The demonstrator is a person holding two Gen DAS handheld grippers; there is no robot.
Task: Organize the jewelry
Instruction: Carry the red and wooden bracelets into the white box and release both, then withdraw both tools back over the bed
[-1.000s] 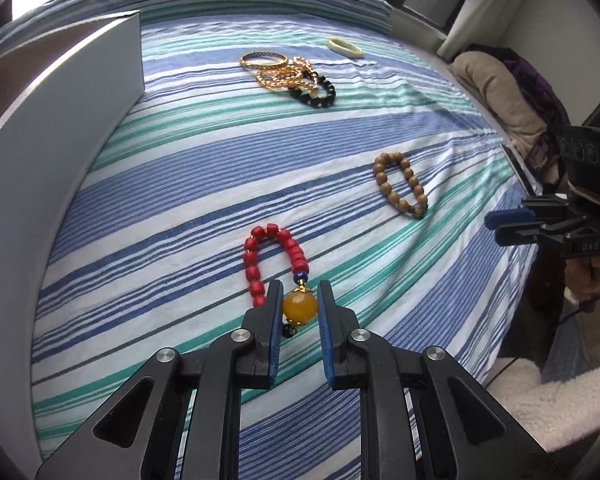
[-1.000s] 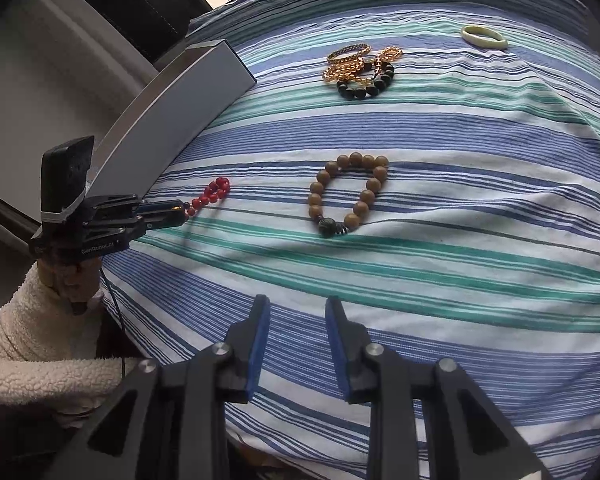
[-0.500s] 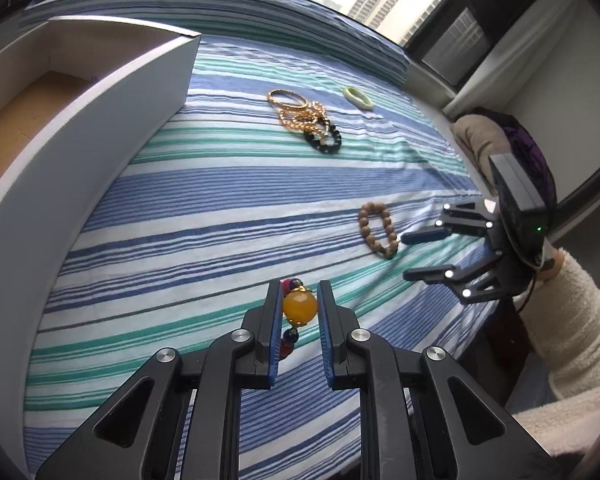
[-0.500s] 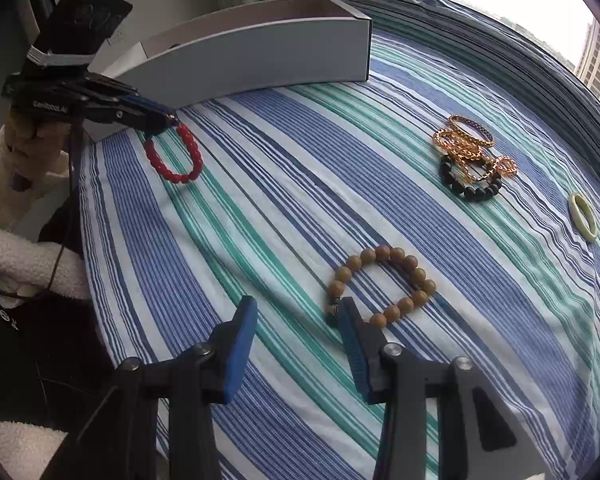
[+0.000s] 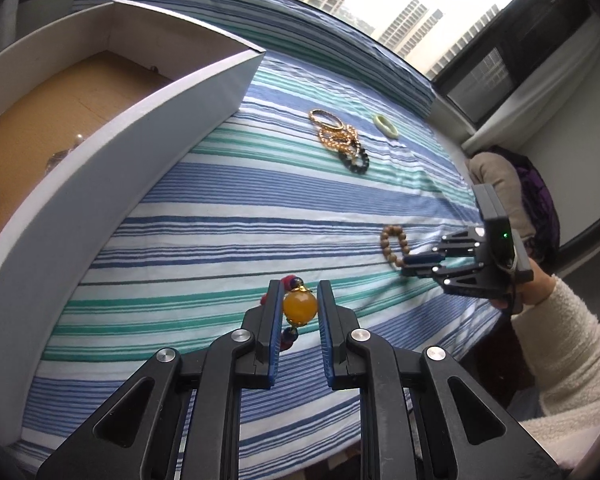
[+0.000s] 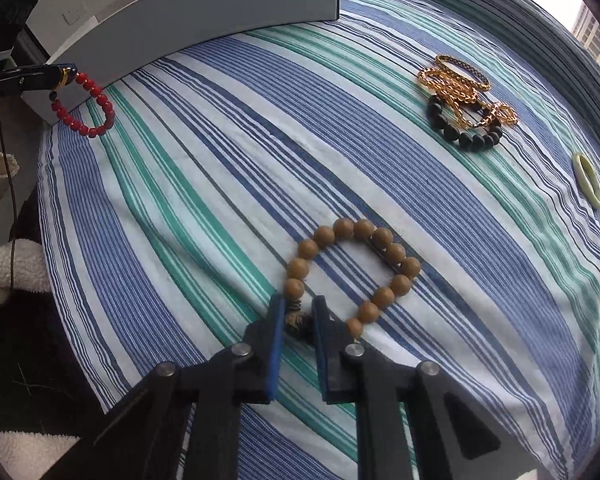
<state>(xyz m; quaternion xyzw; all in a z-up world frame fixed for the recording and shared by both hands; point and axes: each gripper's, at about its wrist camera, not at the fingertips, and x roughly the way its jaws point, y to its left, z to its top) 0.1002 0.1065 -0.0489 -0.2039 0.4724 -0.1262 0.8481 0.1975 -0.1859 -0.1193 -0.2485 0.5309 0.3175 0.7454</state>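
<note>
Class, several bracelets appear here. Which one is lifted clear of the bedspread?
The red bead bracelet, hanging from the left gripper by its amber bead. The brown, black and gold ones lie on the striped bedspread.

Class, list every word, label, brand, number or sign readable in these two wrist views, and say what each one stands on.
None can be read.
Side of the right gripper, left wrist view: a faint marking, too blurred to read.
Side of the left gripper, right wrist view: too dark and small to show any lettering.
White box, striped cloth and bracelets: no text.
</note>
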